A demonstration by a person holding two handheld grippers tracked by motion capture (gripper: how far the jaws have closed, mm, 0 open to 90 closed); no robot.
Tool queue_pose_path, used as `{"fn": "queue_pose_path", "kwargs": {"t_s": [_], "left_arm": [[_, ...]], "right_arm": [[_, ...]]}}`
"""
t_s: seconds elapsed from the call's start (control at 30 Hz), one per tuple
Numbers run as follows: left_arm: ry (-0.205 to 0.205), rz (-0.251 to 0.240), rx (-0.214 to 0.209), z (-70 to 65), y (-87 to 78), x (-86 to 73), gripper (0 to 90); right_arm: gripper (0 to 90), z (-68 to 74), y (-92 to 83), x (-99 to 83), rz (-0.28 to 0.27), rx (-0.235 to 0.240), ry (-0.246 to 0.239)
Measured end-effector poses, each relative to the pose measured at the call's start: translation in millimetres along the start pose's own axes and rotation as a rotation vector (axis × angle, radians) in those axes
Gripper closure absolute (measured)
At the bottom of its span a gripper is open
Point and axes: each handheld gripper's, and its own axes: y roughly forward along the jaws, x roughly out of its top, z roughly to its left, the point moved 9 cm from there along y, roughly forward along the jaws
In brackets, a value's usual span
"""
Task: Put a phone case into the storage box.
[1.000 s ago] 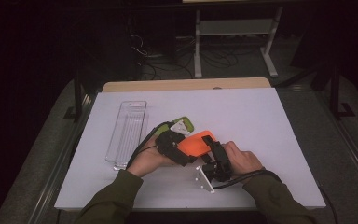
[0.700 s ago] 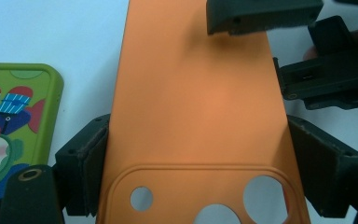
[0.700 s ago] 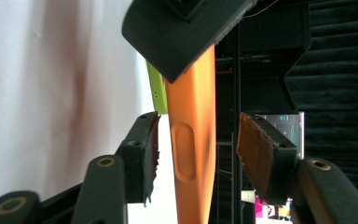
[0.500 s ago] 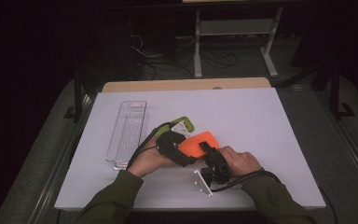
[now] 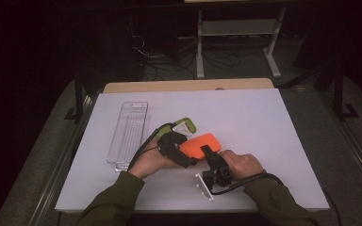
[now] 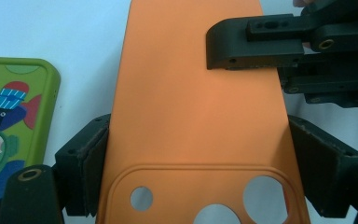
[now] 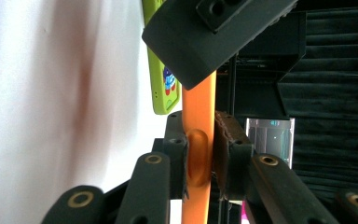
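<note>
No legible txt, brand, number or sign in any view. Orange phone case [image 6: 196, 112]: plain back, no logo or lettering, just camera cut-outs. Green phone case [image 6: 14, 130]: cartoon print in red, blue and white, picture only, no words readable. Clear tray [image 5: 128, 134]: no label seen. White table [image 5: 264, 122]: unmarked.
</note>
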Motion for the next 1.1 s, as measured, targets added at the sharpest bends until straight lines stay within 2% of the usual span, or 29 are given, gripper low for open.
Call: {"fn": "queue_pose_path", "kwargs": {"t_s": [0.03,0.1,0.23,0.3,0.37,0.4,0.5,0.7,0.93,1.03,1.1], "left_arm": [[-0.001,0.009,-0.012,0.6,-0.9,-0.7,15.5],[-0.028,-0.004,-0.031,-0.2,-0.5,-0.1,15.4],[-0.032,-0.004,-0.044,-0.3,-0.5,-0.5,15.1],[-0.042,-0.014,-0.055,-0.4,-0.8,-0.7,14.7],[-0.041,-0.031,-0.054,-0.7,-1.7,0.6,14.3],[-0.019,-0.030,-0.044,0.4,-2.5,0.9,13.2],[-0.033,-0.045,-0.058,-0.8,-3.6,2.5,8.9],[-0.015,-0.083,-0.072,-0.5,-14.0,6.5,1.1],[0.000,-0.117,-0.074,5.5,-29.3,7.4,0.0],[0.000,-0.115,-0.073,7.9,-34.0,5.2,0.0],[0.007,-0.106,-0.066,11.3,-36.2,2.5,0.0]], "right_arm": [[78.0,-0.6,-0.1,0.1,0.002,-0.008,-0.004],[80.7,-1.8,-0.6,0.3,0.004,-0.019,-0.011],[82.0,-3.0,-1.1,1.1,0.010,-0.028,-0.026],[82.4,-2.8,-1.8,1.3,0.013,-0.030,-0.017],[83.1,-4.5,-2.0,1.3,0.009,-0.036,-0.022],[83.3,-4.3,-2.3,1.5,0.008,-0.030,-0.007],[83.3,-6.4,-2.4,1.0,0.007,-0.032,0.003],[83.2,-8.6,-1.6,-3.1,0.017,-0.030,0.011],[83.1,-9.2,-0.2,-9.6,0.045,0.010,0.069],[83.0,-10.3,1.2,-13.6,0.055,0.024,0.108],[83.0,-12.4,2.3,-16.2,0.058,0.015,0.133]]}}
